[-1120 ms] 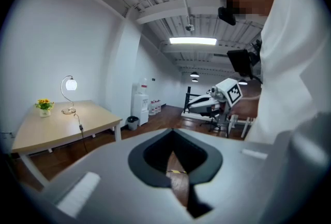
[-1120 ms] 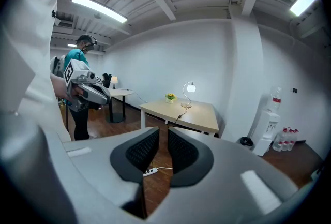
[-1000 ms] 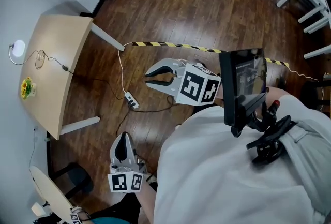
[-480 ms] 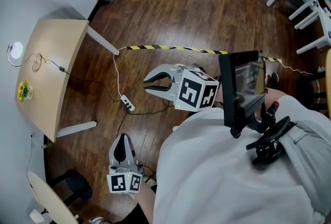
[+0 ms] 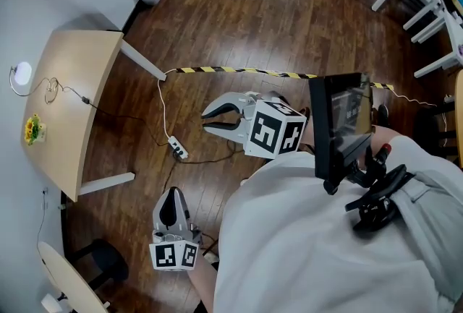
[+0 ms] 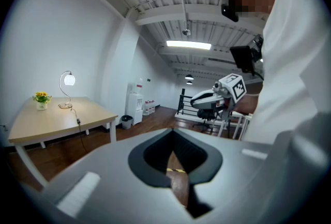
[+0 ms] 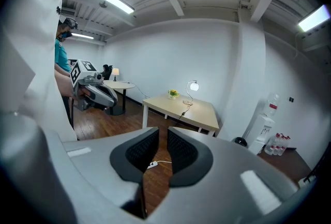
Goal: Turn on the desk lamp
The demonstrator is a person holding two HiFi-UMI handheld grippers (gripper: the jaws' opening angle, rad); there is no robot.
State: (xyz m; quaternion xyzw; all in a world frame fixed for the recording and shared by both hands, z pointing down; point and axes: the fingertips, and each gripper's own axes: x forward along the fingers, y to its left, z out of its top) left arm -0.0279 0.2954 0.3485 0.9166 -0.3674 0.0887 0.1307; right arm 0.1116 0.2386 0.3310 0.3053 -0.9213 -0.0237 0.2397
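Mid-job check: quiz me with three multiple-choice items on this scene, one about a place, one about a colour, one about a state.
1. Where does the white globe desk lamp stand?
A. on the light wooden table
B. on the wooden floor
C. on a white shelf

2. What colour are the small potted flowers on the same table?
A. red
B. yellow
C. blue

3. The lamp's globe is:
A. glowing
B. dark
C. broken off

Answers:
1 A, the lamp's base rests at the table's wall end.
2 B, yellow blooms show in every view.
3 A, the globe shines bright white.
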